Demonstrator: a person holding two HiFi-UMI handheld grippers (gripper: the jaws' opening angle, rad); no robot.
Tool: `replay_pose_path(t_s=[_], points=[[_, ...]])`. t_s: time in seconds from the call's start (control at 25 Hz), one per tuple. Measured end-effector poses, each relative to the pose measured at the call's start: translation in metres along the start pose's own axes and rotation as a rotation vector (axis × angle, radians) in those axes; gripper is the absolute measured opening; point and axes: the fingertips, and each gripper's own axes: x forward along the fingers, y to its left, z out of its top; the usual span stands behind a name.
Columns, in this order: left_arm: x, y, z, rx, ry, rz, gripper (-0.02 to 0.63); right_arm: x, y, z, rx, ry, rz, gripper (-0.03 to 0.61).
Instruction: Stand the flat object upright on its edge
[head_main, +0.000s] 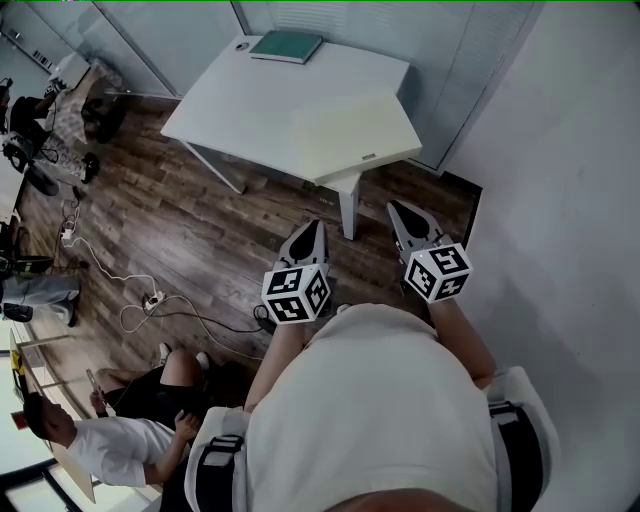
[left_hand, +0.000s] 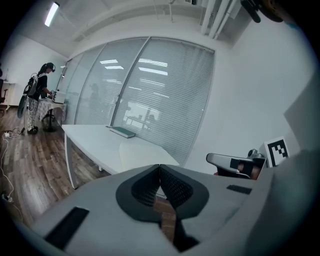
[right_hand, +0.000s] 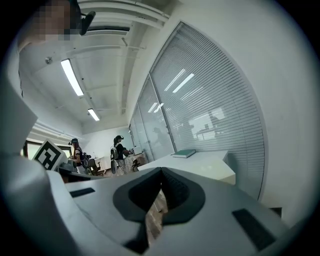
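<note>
Green book (head_main: 287, 46): lies flat on its cover at the far edge of the white table, close to the window blinds (head_main: 440, 40). Nothing touches it.
White table (head_main: 250, 110): an angled top on white legs. A paler cream panel (head_main: 352, 135) takes up its near right corner, well apart from the book. A small round thing (head_main: 240, 45) sits just beside the book's left end and is too small to identify.
Left gripper (head_main: 314, 228): jaws pressed together tip to tip with nothing between them. It is held low in front of the person's torso and points toward the table, well short of it.
Right gripper (head_main: 398, 210): jaws likewise closed together and empty. It is beside the left one, aimed at the table, and well apart from the book.
Floor (head_main: 200, 230): dark wood planks, with a white cable (head_main: 150, 310) trailing across the left side.
Seated person (head_main: 110, 440): lower left of the head view, in a white top, well apart from the table.
</note>
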Motion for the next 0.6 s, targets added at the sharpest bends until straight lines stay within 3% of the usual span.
replay_pose_path(t_s=[0.6], points=[[-0.004,0.039,-0.008,-0.023,0.02,0.004,0.021,0.018,0.016,-0.014,0.027,0.008,-0.015,0.02]])
